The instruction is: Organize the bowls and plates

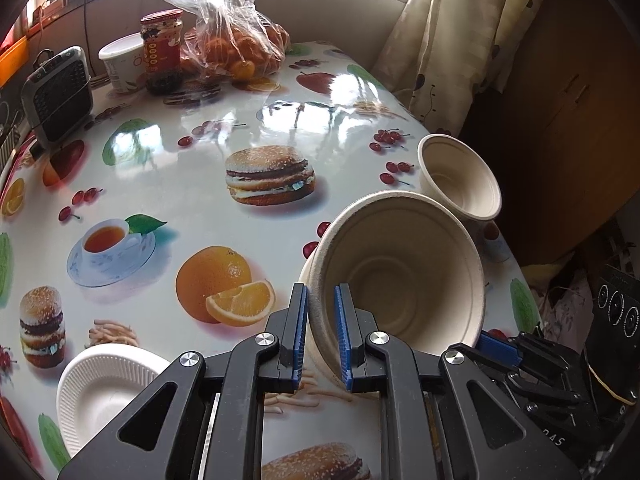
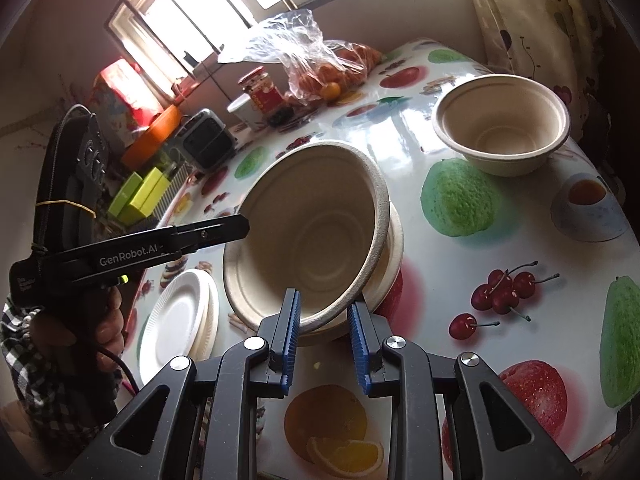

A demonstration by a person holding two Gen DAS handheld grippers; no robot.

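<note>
My left gripper is shut on the rim of a beige paper bowl and holds it tilted; the same bowl in the right wrist view sits tilted over another beige bowl or plate beneath it. My right gripper is open, just in front of that bowl's near rim, holding nothing. A second beige bowl stands upright further right; it shows behind the held bowl in the left wrist view. White paper plates lie stacked at the left, also seen in the left wrist view.
The table has a glossy fruit-print cover. At its far end stand a red-lidded jar, a white cup, a bag of oranges and a small grey heater. The table edge drops off on the right.
</note>
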